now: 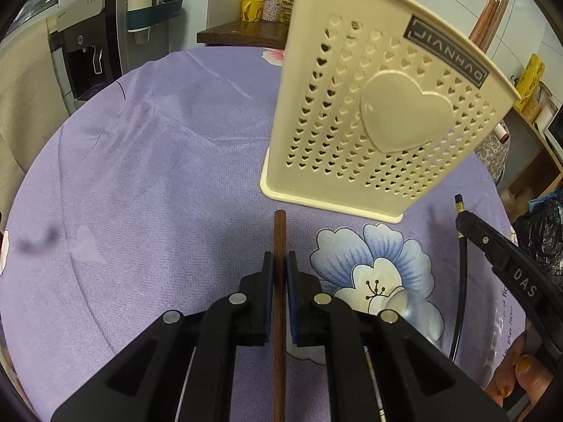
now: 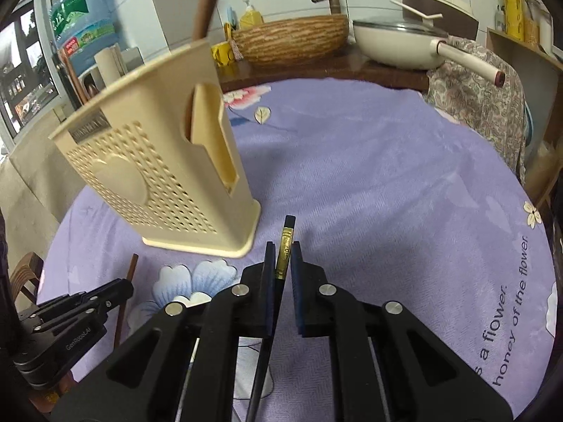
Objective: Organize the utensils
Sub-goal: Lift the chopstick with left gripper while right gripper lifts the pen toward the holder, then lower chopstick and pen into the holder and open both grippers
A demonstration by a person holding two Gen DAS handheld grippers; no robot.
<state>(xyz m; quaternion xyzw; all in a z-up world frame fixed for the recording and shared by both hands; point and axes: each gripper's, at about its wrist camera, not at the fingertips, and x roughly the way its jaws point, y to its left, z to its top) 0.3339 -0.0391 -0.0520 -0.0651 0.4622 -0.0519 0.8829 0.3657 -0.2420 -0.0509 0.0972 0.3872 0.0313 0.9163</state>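
A cream utensil holder (image 1: 369,105) with heart-shaped holes stands upright on the purple flowered tablecloth (image 1: 158,176); several brown sticks (image 1: 487,21) rise from its top. My left gripper (image 1: 280,263) is shut on a brown wooden chopstick (image 1: 280,232), whose tip points at the holder's base. My right gripper (image 2: 282,256) is shut on a black chopstick with a gold band (image 2: 285,246), just right of the holder (image 2: 158,161). The right gripper (image 1: 510,263) shows at the right edge of the left wrist view, and the left gripper (image 2: 88,302) sits low left in the right wrist view.
A water dispenser (image 1: 91,52) stands beyond the table on the left. A counter behind holds a woven basin (image 2: 292,40), a white pan with a lid (image 2: 404,42) and yellow cups (image 1: 251,8). A patterned cloth (image 2: 482,105) hangs at the table's right.
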